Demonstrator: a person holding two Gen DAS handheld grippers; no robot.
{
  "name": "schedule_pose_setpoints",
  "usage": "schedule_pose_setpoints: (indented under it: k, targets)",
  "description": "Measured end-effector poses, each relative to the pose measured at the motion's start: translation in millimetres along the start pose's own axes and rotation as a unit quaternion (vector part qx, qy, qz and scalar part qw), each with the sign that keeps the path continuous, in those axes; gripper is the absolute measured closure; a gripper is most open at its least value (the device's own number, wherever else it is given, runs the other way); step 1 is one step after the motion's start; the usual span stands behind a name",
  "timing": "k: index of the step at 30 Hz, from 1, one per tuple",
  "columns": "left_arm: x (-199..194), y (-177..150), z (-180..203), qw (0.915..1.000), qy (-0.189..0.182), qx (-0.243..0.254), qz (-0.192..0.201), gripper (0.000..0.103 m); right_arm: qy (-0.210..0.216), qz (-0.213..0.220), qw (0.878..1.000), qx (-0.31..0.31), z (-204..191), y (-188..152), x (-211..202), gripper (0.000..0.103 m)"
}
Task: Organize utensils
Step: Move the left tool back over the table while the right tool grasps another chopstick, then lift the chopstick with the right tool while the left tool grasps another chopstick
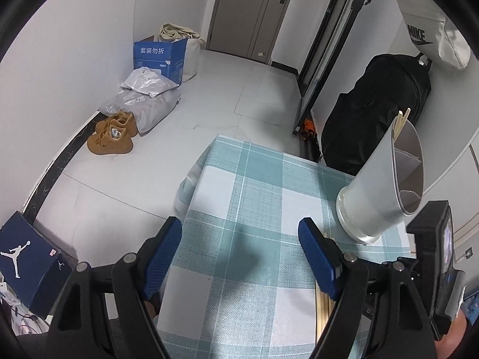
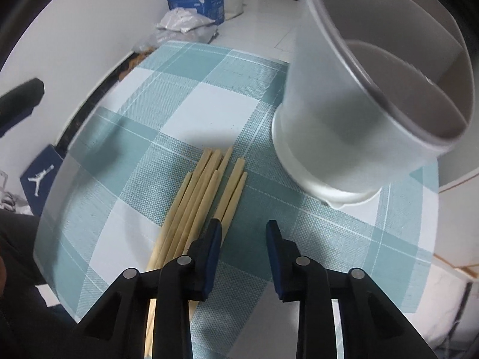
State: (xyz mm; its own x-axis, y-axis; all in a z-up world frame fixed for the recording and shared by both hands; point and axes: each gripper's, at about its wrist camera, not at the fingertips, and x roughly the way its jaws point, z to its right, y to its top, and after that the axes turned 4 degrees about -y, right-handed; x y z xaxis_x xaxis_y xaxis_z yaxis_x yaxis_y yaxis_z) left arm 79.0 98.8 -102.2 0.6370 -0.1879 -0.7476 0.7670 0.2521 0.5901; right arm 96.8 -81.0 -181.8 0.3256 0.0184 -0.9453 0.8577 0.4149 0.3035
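Bare desk (image 2: 185, 104) is lying open ahead of me; the tall holder (image 2: 344, 113) is crowding my right, chopsticks (image 2: 206, 191) lying left of my fingers (image 2: 214, 239).

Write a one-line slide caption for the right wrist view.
Right gripper poised, empty, beside loose wooden chopsticks on a checked tablecloth, next to a white divided utensil holder.

Chopsticks (image 2: 206, 191): a loose bundle of pale wooden sticks, lying flat on the checked tablecloth (image 2: 185, 107), roughly parallel, tips fanned slightly toward the holder. Holder (image 2: 338, 137): tall white cylinder with a grey rim and an inner divider, standing upright on the cloth just beside the bundle's tips. Two chopsticks (image 1: 401, 121) already stand in it, ends poking above the rim.
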Motion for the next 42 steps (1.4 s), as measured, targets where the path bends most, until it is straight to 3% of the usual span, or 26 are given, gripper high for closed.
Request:
schedule_pose_setpoints:
  k: [6,15,23,27,32,36,42]
  targets:
    - [-1.8,1.6,-7.2,0.9999,0.009,-0.009,0.001,0.027,-0.019,-0.026,0.999,0.005,-2.4,14.4,4.8,0.079]
    - [0.5,5.3,-19.4,0.9987,0.005,-0.050,-0.007,0.027,-0.002,-0.055,0.998,0.001,-0.7,10.3,3.1,0.083]
    - [-2.0,4.5,-18.3,0.9986,0.008,-0.052,-0.007,0.027,-0.015,-0.060,0.998,-0.013,-13.6,16.4,2.5,0.088]
    - [-2.5,4.6,-20.8,0.9984,0.009,-0.055,-0.009,0.027,0.004,-0.059,0.998,0.012,-7.2,18.0,-1.2,0.094]
    - [2.0,3.8,-23.6,0.9981,0.010,-0.057,-0.019,0.027,0.025,-0.046,0.998,0.037,4.9,14.2,-4.7,0.098]
    - [12.2,-2.3,-19.3,0.9973,-0.003,-0.047,-0.056,0.027,0.059,-0.027,0.996,0.068,21.8,1.7,-14.0,0.098]
    - [35.1,-24.6,11.1,0.9889,-0.053,-0.008,-0.139,0.027,0.117,0.067,0.986,0.096,49.6,-24.8,-64.5,0.098]
